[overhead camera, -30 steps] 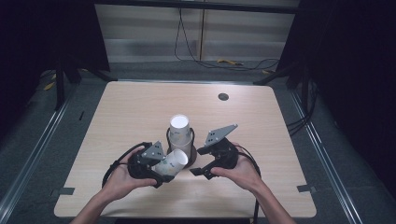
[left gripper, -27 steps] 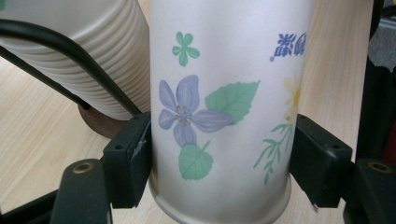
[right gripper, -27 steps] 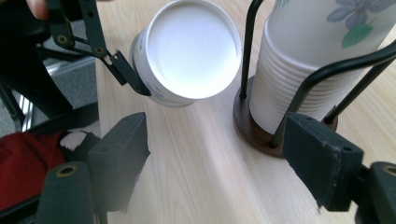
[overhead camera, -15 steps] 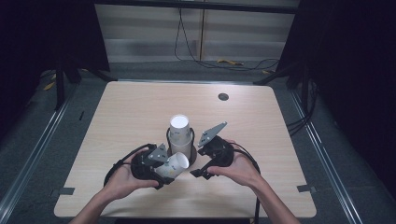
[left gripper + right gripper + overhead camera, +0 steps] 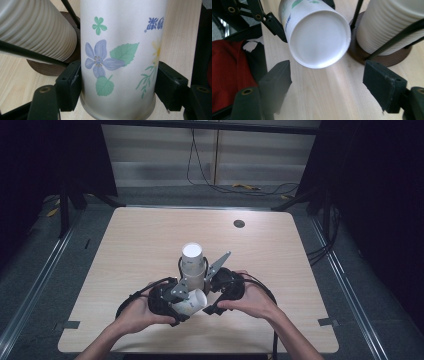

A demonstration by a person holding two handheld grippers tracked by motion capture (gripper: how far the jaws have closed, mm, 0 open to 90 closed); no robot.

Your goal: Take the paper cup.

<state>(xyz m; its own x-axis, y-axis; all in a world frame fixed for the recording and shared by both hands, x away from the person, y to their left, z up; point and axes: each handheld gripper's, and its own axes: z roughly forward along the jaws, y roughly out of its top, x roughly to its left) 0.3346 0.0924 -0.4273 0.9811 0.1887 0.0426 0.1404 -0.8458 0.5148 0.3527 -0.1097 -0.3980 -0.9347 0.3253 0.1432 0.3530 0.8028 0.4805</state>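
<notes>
One flowered paper cup [image 5: 117, 60] already pulled clear of the ribbed cup stack [image 5: 193, 265] in its wire holder [image 5: 382, 53] near the table [image 5: 150, 240] front edge; judged partway through, with separating or placing the cup left to do. Left gripper [image 5: 117, 93] jaws clamped on the cup's sides, holding it tilted just beside the stack. Right gripper [image 5: 327, 85] jaws standing apart, just been closing somewhat, nothing between them, facing the cup's bottom.

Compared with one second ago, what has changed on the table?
The right gripper moved closer to the paper cup; its jaws have just been closing, nothing between them. The left gripper stays clamped on the cup, and the cup stack in its holder is unmoved.
</notes>
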